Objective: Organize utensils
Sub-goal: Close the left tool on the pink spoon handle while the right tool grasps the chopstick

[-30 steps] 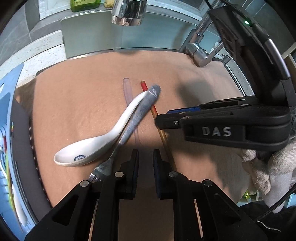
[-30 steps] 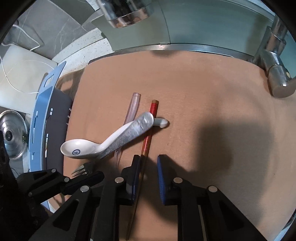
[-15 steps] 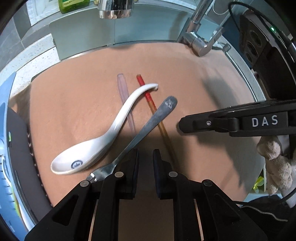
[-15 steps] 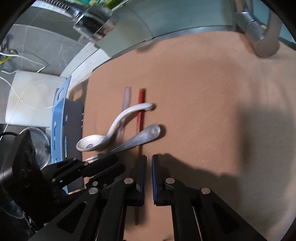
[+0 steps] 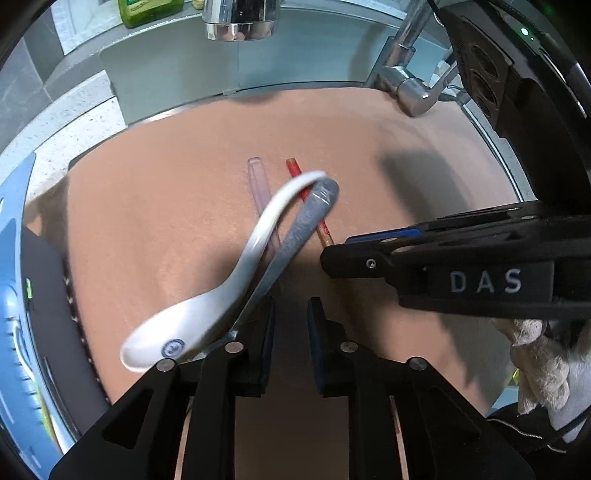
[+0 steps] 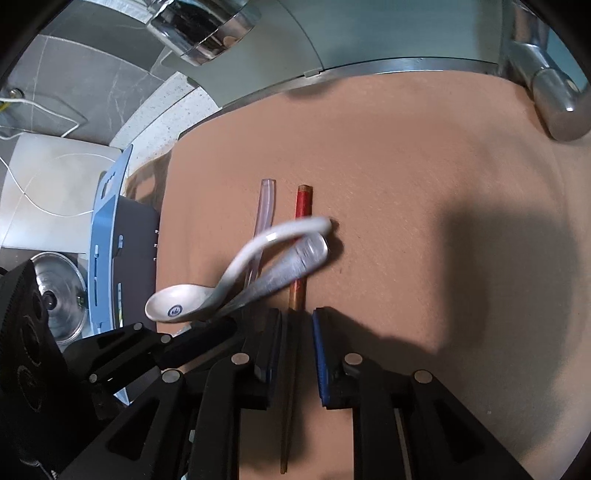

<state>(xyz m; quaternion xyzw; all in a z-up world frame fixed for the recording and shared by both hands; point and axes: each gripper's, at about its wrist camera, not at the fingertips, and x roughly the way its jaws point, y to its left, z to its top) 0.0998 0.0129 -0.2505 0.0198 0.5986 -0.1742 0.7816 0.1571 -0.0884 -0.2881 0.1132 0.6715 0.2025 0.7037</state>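
On a brown mat [image 5: 166, 221] lie a white ceramic spoon [image 5: 207, 314], a metal fork [image 5: 306, 221], a red-tipped chopstick [image 5: 295, 170] and a clear straw [image 5: 256, 177], crossing one another. My left gripper [image 5: 290, 310] points down just right of the fork's neck. Its jaws are opening with only mat between them. The fork's tines are hidden behind its left finger. My right gripper [image 6: 295, 321] straddles the chopstick [image 6: 303, 206]. Its jaws are opening too, and the pads stand clear of the stick. The spoon [image 6: 177, 302] is blurred.
A steel faucet [image 5: 410, 92] stands at the mat's far right, a shiny steel cup [image 5: 240, 18] and green bottle [image 5: 147, 11] behind. A blue-edged dark rack [image 6: 110, 229] borders the mat's left side, a pot lid [image 6: 59, 295] beyond. A gloved hand [image 5: 535, 350] holds the right gripper.
The fork's handle swung right, away from the spoon, then back against the spoon's handle tip. The right gripper shut and lifted, then came back down with its jaws parted around the chopstick.
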